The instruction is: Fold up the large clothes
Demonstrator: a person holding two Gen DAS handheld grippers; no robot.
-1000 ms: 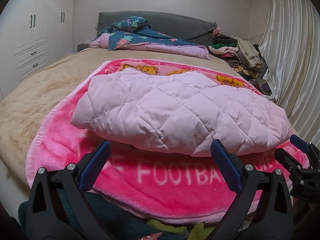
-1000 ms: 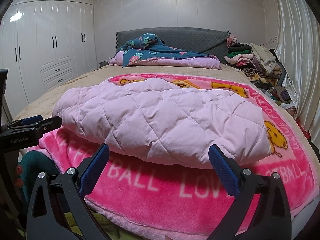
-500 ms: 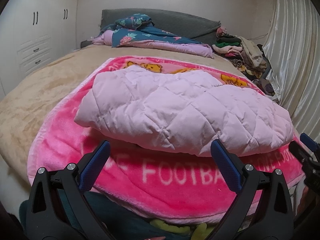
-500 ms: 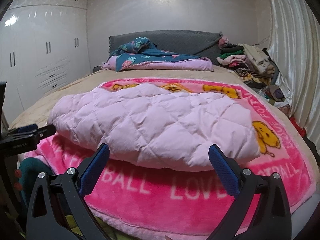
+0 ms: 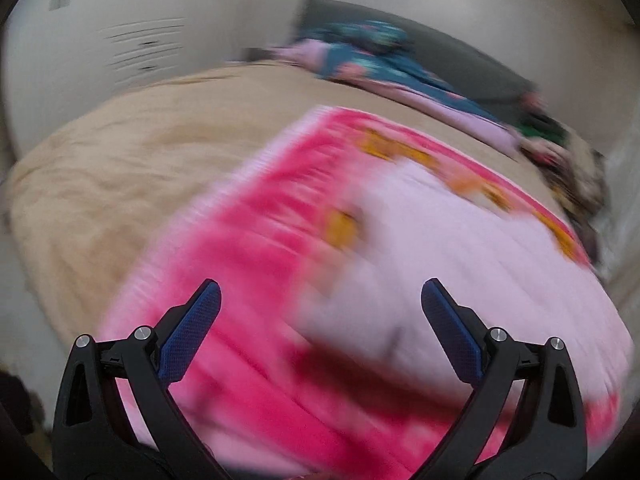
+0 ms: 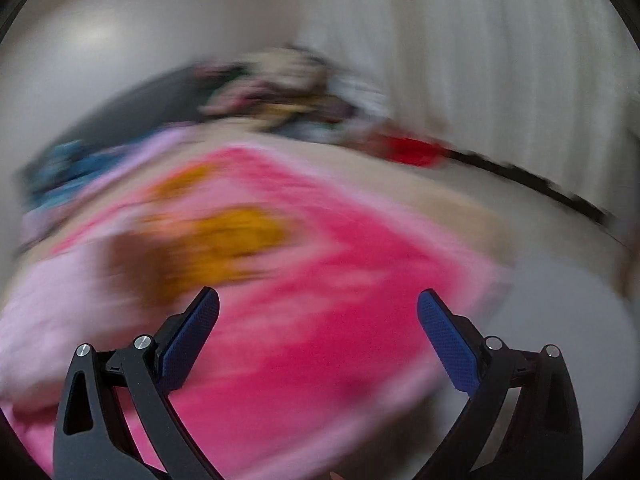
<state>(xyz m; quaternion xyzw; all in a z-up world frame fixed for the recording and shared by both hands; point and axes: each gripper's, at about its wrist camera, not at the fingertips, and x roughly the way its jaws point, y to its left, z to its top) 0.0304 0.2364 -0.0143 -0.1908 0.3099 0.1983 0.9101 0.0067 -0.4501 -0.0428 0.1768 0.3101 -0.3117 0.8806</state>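
Both views are motion-blurred. A folded pale pink quilted jacket [image 5: 460,256] lies on a bright pink blanket [image 5: 256,248] spread on the bed. My left gripper [image 5: 320,300] is open and empty, over the blanket's near left part with the jacket's left end just ahead. In the right wrist view the jacket [image 6: 52,312] shows at the lower left and the pink blanket [image 6: 328,280] fills the middle. My right gripper [image 6: 318,306] is open and empty over the blanket's right part.
A beige bedspread [image 5: 112,168] covers the bed. Blue and lilac bedding [image 5: 360,60] lies by the grey headboard. A heap of clothes [image 6: 280,92] sits at the bed's far right corner beside a pale curtain [image 6: 500,80]. White wardrobes [image 5: 132,32] stand at the left.
Both grippers have swung fast: the left one turned leftward and closer to the jacket's left end, the right one turned rightward toward the blanket's right side. Both stay open.
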